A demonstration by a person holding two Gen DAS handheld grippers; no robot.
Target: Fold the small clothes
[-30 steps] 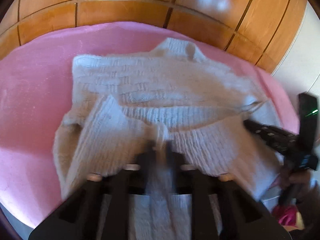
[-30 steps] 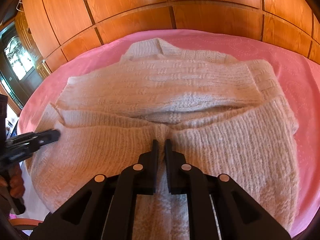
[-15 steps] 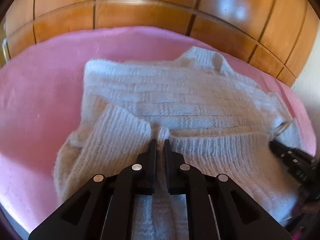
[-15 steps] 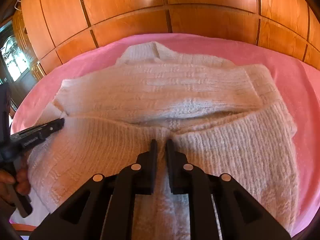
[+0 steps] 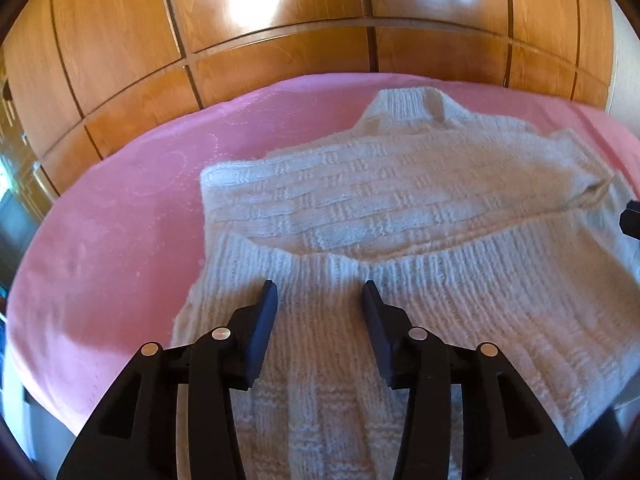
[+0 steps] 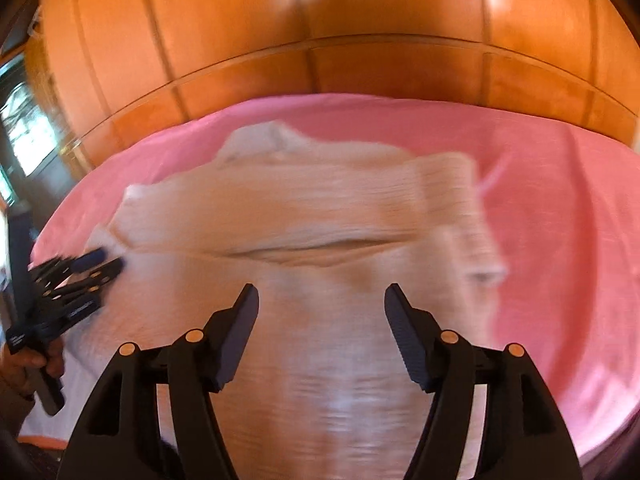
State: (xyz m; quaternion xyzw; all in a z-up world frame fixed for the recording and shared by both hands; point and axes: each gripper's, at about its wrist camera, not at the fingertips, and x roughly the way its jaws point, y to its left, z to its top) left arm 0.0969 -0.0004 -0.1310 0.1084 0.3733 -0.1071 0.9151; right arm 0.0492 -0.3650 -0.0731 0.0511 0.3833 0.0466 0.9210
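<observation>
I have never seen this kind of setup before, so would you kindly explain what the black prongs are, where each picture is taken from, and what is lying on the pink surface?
No robot here: a person holds a black two-finger gripper in each hand, each carrying a fisheye camera that looks along its fingers. One picture comes from the left gripper, the other, blurred, from the right gripper. In both, the jaws stand apart and hold nothing. Under them a cream knitted sweater lies on a pink bedcover, its ribbed bottom hem folded up over the body. Wooden panelled doors stand behind. The right view also shows the left gripper beside the sweater, at the picture's left edge.
</observation>
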